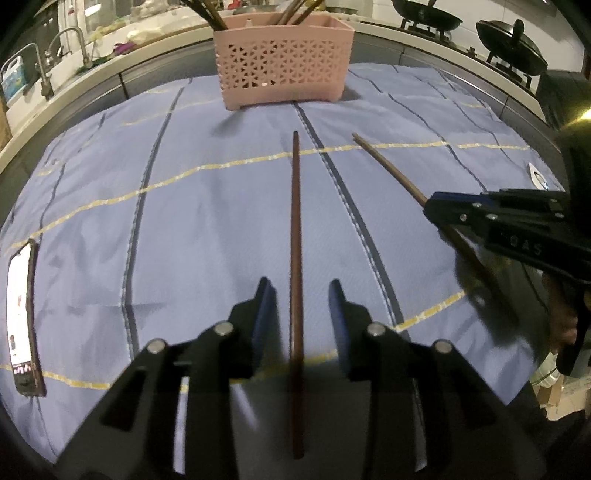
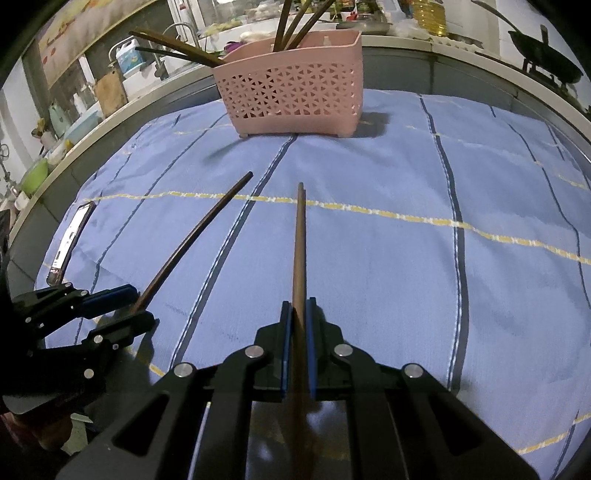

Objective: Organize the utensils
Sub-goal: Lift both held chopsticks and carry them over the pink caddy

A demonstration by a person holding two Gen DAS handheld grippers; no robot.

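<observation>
A dark brown chopstick [image 1: 296, 229] runs straight away between the fingers of my left gripper [image 1: 299, 285], which is open with a gap on each side of the stick. My right gripper [image 2: 299, 302] is shut on a lighter brown chopstick [image 2: 300, 240] that points toward the pink basket [image 2: 291, 92]. In the left wrist view the right gripper [image 1: 432, 208] comes in from the right with its chopstick [image 1: 388, 170]. In the right wrist view the left gripper [image 2: 142, 303] sits low at the left around the dark chopstick [image 2: 199, 229]. The pink basket [image 1: 284, 62] holds several chopsticks [image 2: 291, 26].
A blue striped cloth [image 1: 203, 221] covers the table. A phone [image 1: 24, 317] lies at its left edge. Behind the table are a counter with a sink tap [image 1: 70, 40] and black woks [image 1: 511, 48] on a stove. A person's hand [image 1: 565, 325] holds the right gripper.
</observation>
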